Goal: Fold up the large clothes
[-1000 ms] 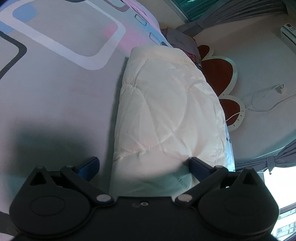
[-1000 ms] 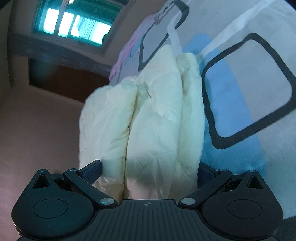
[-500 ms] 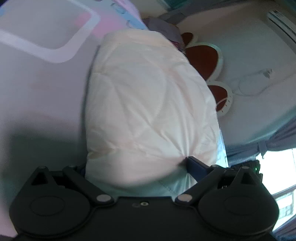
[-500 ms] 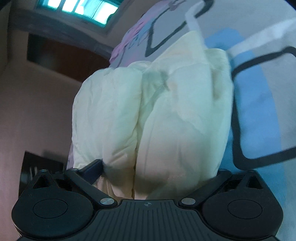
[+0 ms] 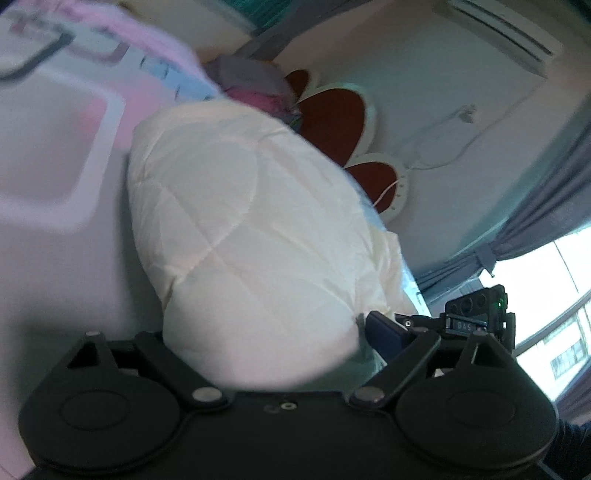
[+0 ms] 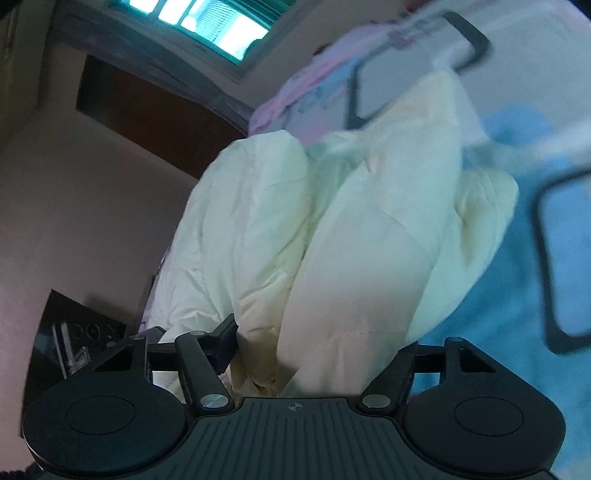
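Quilt (image 5: 243, 236) is the big thing to fold here: cream, puffy and stitched, bunched into a long roll on the bed (image 5: 48, 155) with the patterned sheet. Its long way runs straight out from both tools, from the near end toward the far end of the bed. The left tool (image 5: 266, 332) has its near end bulging between its fingers; one blue finger (image 5: 384, 332) shows pressed into the right side of the cloth, the other is hidden under it, so it looks like it is gripping the quilt. The right tool (image 6: 317, 350) has a thick bunch of folds (image 6: 332, 258) packed between its fingers, gripping too. Both are touching the same end, so I think the next move carries that end over along the roll. The left view shows the smooth top and the wall with red shapes (image 5: 332, 114); the right view shows the stacked layers and the window (image 6: 207, 18).
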### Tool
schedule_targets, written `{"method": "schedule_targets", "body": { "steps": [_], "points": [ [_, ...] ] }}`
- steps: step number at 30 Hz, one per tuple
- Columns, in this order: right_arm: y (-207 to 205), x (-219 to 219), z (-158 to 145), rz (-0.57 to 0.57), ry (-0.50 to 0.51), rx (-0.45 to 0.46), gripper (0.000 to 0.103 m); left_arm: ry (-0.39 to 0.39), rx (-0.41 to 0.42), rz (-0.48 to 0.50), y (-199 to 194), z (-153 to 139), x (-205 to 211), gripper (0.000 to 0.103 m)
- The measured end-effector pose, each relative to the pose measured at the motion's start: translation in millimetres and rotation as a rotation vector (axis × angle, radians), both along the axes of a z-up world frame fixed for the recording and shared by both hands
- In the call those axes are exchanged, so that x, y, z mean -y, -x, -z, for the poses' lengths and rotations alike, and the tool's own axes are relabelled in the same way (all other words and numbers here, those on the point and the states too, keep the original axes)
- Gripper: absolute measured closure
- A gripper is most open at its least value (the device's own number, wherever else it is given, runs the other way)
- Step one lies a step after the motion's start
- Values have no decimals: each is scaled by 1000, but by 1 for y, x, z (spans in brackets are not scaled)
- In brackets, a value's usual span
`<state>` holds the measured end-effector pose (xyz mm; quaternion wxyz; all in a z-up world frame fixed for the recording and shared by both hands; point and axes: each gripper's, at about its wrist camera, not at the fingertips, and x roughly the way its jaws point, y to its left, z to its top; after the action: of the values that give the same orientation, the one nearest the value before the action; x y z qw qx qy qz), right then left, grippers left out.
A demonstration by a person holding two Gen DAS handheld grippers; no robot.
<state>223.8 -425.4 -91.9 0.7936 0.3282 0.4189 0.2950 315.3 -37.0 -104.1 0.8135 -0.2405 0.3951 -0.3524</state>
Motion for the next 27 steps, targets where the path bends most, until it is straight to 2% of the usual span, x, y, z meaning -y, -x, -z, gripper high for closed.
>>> {"method": "schedule_targets", "body": {
  "steps": [2,8,14,17,19,21,22,23,27],
  "points": [
    [-5,-21,-13,6,6,28,38,-3,30,6,-9,-11,-16,13],
    [-40,-109,-49,-16,19,118,39,-4,124,-26,-26,-46,-97,13],
    [-84,-215,-62,-101,49,172,39,-11,147,-117,-37,-53,-192,13],
    [-102,-268,-51,-154,62,158,39,-16,113,-168,-38,-43,-238,13],
    [-112,-298,-32,-185,86,125,39,-38,61,-198,-42,-27,-261,13],
    [-122,-324,-5,-197,146,61,39,-96,-17,-226,-46,-5,-275,13],
    [-124,-336,13,-191,189,14,38,-150,-78,-245,-49,12,-278,12],
    [-125,-339,24,-176,169,-12,38,-174,-116,-249,-50,26,-279,12],
    [-119,-335,37,-131,137,-47,35,-214,-98,-246,-44,31,-270,7]
  ]
}}
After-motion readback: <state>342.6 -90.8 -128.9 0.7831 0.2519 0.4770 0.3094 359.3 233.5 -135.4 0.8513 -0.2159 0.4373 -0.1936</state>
